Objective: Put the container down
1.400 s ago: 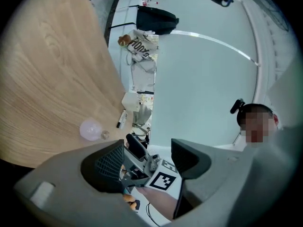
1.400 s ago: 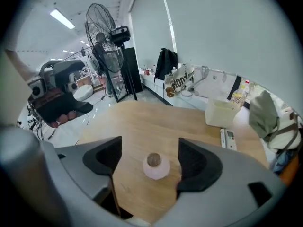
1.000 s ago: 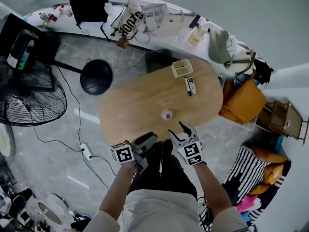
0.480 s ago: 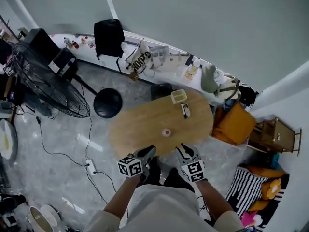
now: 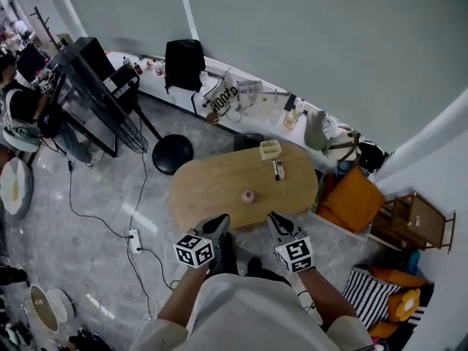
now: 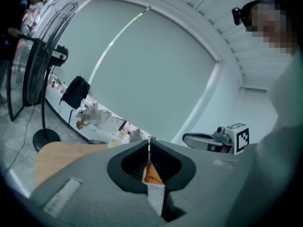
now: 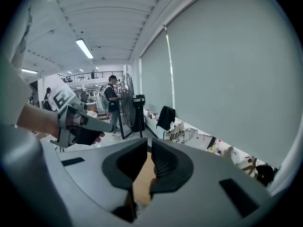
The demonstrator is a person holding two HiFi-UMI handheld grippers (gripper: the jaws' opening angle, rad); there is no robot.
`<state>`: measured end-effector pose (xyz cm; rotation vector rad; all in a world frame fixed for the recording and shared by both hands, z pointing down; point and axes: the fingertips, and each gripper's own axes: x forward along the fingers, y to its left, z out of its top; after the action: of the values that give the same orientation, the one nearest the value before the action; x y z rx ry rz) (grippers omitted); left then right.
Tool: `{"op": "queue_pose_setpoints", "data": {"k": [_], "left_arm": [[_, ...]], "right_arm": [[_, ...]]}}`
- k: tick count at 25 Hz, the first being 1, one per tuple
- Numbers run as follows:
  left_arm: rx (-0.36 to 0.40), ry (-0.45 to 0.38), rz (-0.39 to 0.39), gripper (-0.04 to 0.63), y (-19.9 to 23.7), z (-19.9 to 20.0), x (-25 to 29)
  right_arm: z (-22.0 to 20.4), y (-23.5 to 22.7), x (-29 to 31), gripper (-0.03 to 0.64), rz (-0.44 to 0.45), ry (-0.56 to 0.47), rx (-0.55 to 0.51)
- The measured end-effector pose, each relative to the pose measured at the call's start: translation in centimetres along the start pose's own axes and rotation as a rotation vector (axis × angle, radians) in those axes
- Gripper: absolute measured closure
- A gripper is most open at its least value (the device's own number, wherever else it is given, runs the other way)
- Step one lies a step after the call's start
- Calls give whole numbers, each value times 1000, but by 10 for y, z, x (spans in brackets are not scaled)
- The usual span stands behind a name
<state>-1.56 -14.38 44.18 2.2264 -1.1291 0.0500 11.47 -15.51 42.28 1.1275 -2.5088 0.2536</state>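
Observation:
The cream open-topped container (image 5: 270, 149) stands on the far end of the oval wooden table (image 5: 212, 181), with a remote (image 5: 278, 170) just in front of it and a small pink object (image 5: 248, 196) nearer me. My left gripper (image 5: 219, 221) hangs off the table's near edge, shut and empty; its jaw tips meet in the left gripper view (image 6: 148, 144). My right gripper (image 5: 275, 219) is beside it, its jaws closing to a thin slit with nothing between them (image 7: 147, 143). Both are well short of the container.
A black round stool (image 5: 173, 154) and a large standing fan (image 5: 91, 93) are left of the table. An orange seat (image 5: 351, 199) is at its right end. A cluttered white ledge (image 5: 248, 97) runs along the wall. A power strip (image 5: 134, 240) and cables lie on the floor.
Both grippers' jaws have closed from open. The head view has lifted, so the table looks smaller and farther. The grippers stay near the table's near edge.

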Motion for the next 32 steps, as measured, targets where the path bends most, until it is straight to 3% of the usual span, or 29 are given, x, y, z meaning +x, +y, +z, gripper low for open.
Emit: {"op": "queue_pose_setpoints", "data": {"k": [2,7,16,20,32], "left_arm": [[17,-27,27,568,-16,-3,-15],[-1,-89,13,568,-49,6,-56],[142,-122,36,568,-59,34,-117],[200,-106,46,568,-50,40,-127],[226,-106,-4,568,-47,61,-126]], "right_arm": [[4,2,-19,594,12,-17,-24],[21,10,-51,601,30,-61,-57],[45,37,-84,614,-18,-125,-63],[53,47,-88,615,-45,-137,-70],[84,49,-87,615,-88,-175,-86]]}}
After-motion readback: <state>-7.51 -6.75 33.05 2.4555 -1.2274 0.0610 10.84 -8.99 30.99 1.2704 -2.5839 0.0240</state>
